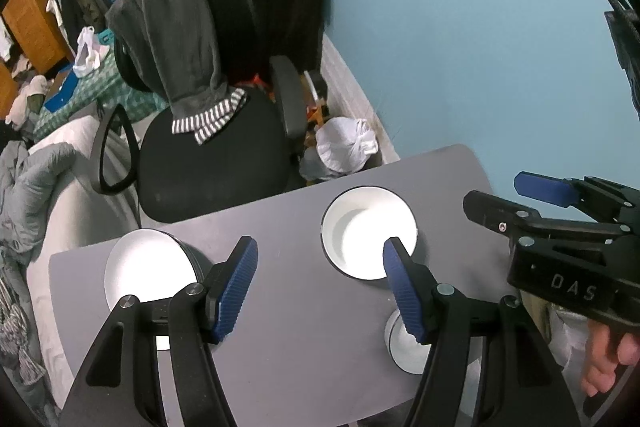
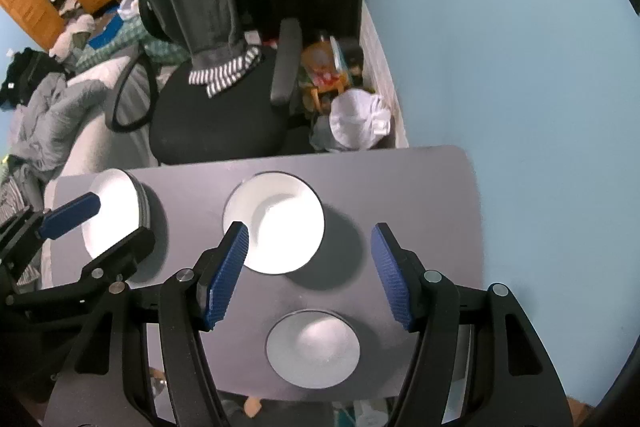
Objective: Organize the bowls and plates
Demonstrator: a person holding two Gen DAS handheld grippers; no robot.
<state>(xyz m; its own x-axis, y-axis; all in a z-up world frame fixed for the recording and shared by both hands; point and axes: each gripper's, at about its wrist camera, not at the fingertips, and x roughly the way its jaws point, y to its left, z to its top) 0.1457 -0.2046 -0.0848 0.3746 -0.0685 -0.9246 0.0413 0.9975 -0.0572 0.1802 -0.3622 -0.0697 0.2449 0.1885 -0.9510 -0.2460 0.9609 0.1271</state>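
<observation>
Bowls: the small bowl (image 2: 313,347) sits low centre on the table (image 2: 420,187), right under the empty, spread right gripper (image 2: 310,277); the left gripper (image 1: 320,291), also spread, hangs farther off.

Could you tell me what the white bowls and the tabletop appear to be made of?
The far bowl and the near bowl look like white enamelled metal or glazed ceramic: smooth, glossy, with a thin dark rim line; which one is unclear. The tabletop looks like matte grey laminate or painted board: flat, even colour, no grain, rounded corner.
</observation>
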